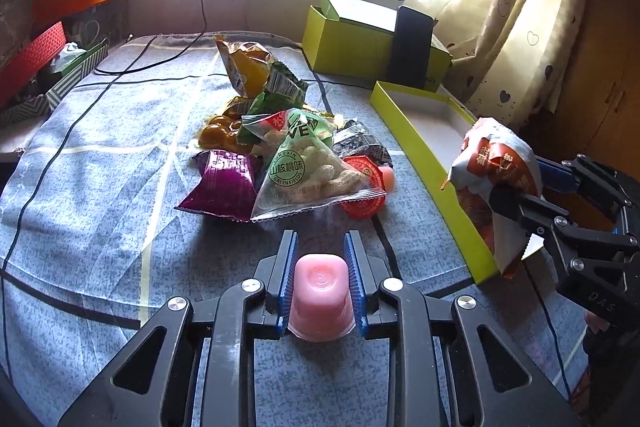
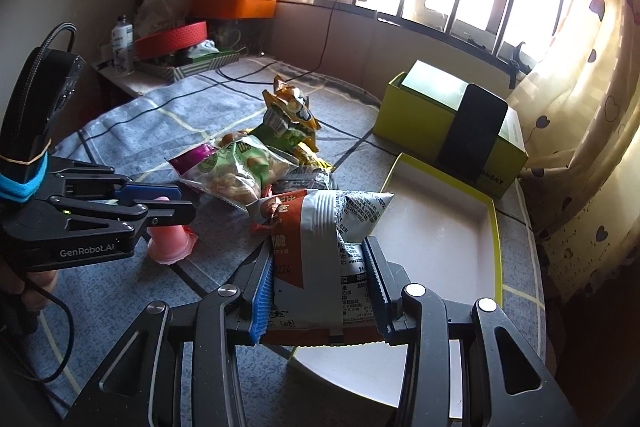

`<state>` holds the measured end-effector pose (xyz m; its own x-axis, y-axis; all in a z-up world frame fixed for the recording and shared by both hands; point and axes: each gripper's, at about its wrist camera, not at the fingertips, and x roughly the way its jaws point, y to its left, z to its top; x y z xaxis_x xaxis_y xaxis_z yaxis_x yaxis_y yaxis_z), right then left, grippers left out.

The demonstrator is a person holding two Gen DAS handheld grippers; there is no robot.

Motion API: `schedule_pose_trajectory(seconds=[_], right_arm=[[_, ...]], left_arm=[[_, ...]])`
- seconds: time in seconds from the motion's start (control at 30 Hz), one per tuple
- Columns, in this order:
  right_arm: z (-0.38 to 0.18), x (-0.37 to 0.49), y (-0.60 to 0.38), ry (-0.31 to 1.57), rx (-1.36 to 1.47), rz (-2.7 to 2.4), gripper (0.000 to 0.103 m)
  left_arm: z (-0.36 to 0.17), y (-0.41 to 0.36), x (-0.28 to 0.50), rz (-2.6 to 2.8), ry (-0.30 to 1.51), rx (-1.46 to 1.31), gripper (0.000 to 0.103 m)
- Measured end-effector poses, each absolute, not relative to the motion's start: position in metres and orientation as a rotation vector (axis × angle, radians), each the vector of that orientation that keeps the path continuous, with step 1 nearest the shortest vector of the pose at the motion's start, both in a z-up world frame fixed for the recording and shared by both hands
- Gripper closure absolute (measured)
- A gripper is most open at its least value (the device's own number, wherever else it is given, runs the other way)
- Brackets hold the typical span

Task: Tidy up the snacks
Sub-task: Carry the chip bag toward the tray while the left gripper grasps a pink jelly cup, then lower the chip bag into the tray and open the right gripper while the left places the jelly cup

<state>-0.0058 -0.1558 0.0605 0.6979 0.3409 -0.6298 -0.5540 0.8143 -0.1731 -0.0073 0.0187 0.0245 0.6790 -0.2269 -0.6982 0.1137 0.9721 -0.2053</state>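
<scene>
The right hand-held gripper (image 2: 320, 287), clamped on the snack packet (image 2: 320, 227), hangs over the near corner of the tray (image 2: 494, 227), nearer it than the left hand-held gripper (image 1: 320, 275) pinching the pink jelly cup (image 1: 320, 299).

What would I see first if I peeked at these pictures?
Probably the pink jelly cup squeezed in the left gripper, low over the blue checked cloth. Next, the orange-and-silver snack bag pinched in the right gripper above the lime-green tray, and the colourful snack pile mid-cloth.
</scene>
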Motion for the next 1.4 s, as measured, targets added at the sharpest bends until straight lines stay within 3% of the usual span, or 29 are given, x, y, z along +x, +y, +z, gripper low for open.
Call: schedule_pose_trajectory(seconds=[0.57,1.4], right_arm=[[0.067,0.001,-0.177,0.607,-0.337,0.455,0.064],[0.048,0.029,-0.258,0.726,-0.179,0.288,0.064]], left_arm=[[0.060,-0.003,0.009,-0.249,0.750,-0.108,0.078],[0.088,-0.095,0.057,-0.464,0.736,-0.058,0.078]])
